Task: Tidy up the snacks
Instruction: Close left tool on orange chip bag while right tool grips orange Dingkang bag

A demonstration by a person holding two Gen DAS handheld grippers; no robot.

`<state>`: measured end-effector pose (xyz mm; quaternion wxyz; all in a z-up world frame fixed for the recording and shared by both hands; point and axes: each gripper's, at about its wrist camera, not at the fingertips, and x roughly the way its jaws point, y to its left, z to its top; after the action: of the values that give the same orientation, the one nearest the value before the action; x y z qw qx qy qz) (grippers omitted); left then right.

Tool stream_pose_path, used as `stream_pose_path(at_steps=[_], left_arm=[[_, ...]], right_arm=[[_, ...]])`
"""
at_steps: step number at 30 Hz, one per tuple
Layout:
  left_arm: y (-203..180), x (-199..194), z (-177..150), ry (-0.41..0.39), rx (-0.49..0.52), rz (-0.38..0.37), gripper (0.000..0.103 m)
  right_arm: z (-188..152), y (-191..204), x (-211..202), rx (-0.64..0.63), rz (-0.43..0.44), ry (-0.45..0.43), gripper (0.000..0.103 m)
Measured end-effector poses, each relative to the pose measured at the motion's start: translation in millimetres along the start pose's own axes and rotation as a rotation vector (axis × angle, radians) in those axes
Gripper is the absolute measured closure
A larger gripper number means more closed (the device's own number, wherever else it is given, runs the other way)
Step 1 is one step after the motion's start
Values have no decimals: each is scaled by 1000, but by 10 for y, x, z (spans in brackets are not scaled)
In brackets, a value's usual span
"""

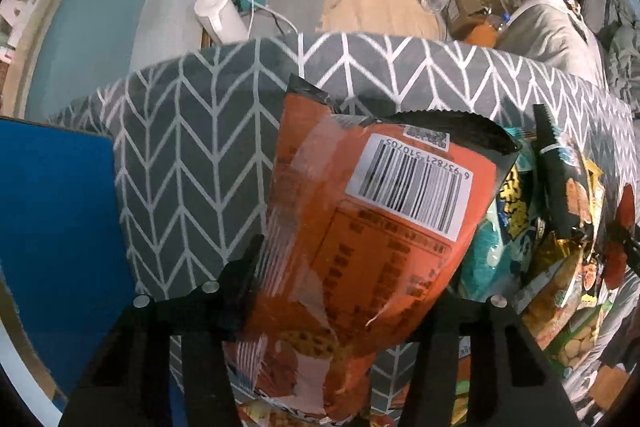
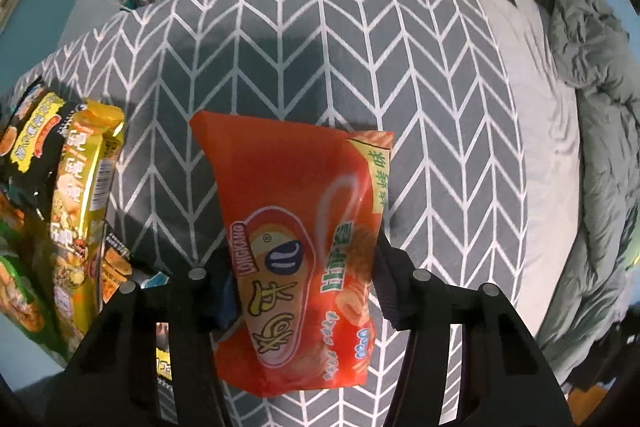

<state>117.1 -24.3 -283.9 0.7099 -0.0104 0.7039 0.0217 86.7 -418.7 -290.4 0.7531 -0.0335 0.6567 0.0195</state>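
Evidently mid-pickup, the left gripper (image 1: 340, 291) clamps an orange foil snack bag with a barcode label (image 1: 372, 227) and the right gripper (image 2: 304, 283) a red crinkly chip packet (image 2: 300, 247) above the grey chevron-cloth desk (image 2: 420, 87), so next each needs carrying toward the snack pile (image 2: 72, 195) at nine o'clock.

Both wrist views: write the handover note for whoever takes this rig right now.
Left gripper: shut on orange barcode bag.
Right gripper: shut on red Longkang bag.
Both bags are over the grey chevron cloth.
Other snacks lie in a loose pile at the cloth's left side in the right view.
Done: two bags gripped.
Left: place both, then sort the pile.
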Motion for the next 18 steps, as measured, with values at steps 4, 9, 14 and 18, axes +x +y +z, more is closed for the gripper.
stream_pose_path(at_steps=[4,9,14,18], left_arm=[[26,-179,-21,-36,17,4,50],[103,-440,-114,-80,21,0,50],[107,-703,-188,-118,24,-18,50],[81,-907,-255,-150,32,-22,50]], right_arm=[[22,88,-126,-33,-13,-31,49],[94,197,-290,-55,5,-56,49],[81,348,-531,-80,37,-88,49],[72,542,-744,-117,68,-115,49]])
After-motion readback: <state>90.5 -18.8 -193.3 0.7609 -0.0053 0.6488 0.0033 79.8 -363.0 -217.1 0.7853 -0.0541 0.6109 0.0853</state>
